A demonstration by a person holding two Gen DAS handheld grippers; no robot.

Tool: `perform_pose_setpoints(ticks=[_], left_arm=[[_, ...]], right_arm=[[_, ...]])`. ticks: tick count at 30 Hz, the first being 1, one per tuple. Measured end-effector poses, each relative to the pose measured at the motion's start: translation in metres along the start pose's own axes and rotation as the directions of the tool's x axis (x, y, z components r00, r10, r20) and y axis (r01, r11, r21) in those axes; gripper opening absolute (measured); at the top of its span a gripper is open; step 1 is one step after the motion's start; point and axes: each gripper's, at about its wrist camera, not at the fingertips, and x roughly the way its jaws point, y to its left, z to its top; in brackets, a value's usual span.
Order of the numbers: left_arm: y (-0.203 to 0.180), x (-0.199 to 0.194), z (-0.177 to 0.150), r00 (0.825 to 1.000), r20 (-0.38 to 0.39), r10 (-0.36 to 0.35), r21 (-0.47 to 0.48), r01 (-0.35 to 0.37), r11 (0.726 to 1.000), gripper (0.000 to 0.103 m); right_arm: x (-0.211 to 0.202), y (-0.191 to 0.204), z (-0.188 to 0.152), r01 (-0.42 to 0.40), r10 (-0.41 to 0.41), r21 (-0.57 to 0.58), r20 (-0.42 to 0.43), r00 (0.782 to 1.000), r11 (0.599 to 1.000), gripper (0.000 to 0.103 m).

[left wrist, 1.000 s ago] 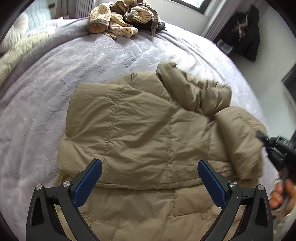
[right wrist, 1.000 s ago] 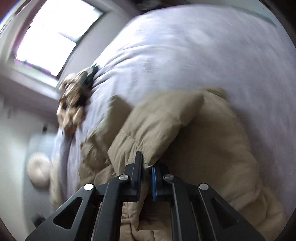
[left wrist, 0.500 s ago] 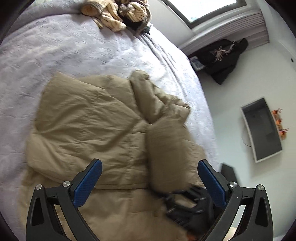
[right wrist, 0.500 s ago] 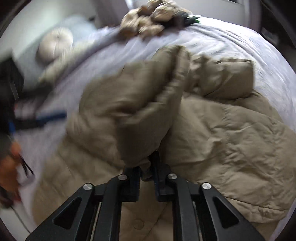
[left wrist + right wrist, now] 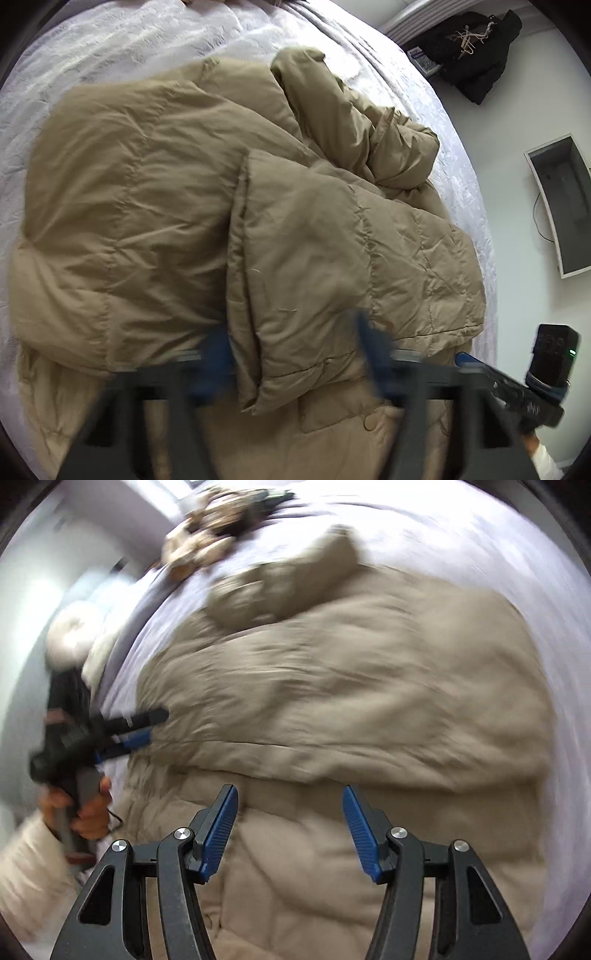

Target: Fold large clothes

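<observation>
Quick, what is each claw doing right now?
Left claw: just closing around a fold of the beige quilted jacket; grip unclear.
Right claw: just opened, holding nothing.

Right tool (image 5: 288,827) just opened, empty; left tool (image 5: 295,354) closing.

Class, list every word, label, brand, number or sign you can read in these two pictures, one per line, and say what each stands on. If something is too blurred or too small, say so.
No text can be read in either picture.
Dark device at the bed's edge: faint digits on its screen, too dim to read.
Small packet on the floor by the black coat: print too small to read.
Tan padded jacket: no label shows.
</observation>
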Motion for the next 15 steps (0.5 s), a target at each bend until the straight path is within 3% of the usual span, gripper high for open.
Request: perform_pose_setpoints(ticks=[1,3,4,9,11,12,15], left_arm=[[0.0,0.001,0.001,1.0,-0.002,-0.014,-0.005,0.014,1.0,0.021],[-0.005,-0.004,0.004,0.999,0.029,-0.014,0.007,0.014,1.0,0.02],[-0.009,-0.007,0.006,0.999,0.05,-0.01,0.029,0.009,1.0,0.015],[-0.013,-0.013,0.019,0.996,0.088,0.01,0.054,-0.015,0.998,0.015],[-0.012,-0.011,0.018,0.995,0.091,0.029,0.068,-0.035,0.997,0.015],[-0.011,-0.008,0.016,0.996,0.079,0.039,0.067,-0.045,0.997,0.015],[-0.01,-0.003,0.007,0.996,0.052,0.072,0.07,-0.076,0.995,0.015]], right_arm=[[-0.004,-0.016,-0.002,-0.011,0.011,0.057,0.004,1.0,0.998,0.063],[-0.008,-0.041,-0.005,-0.031,0.029,0.158,0.02,0.999,0.987,0.063],[-0.011,-0.055,-0.006,-0.045,0.038,0.215,0.039,0.999,0.976,0.063],[-0.021,-0.095,0.004,-0.084,0.019,0.375,0.173,0.985,0.923,0.062],[-0.023,-0.116,0.015,-0.107,0.002,0.448,0.229,0.973,0.888,0.015],[-0.022,-0.123,0.02,-0.104,-0.012,0.468,0.237,0.971,0.878,0.004],[-0.012,-0.134,0.036,-0.024,-0.092,0.466,0.225,0.97,0.884,0.004]])
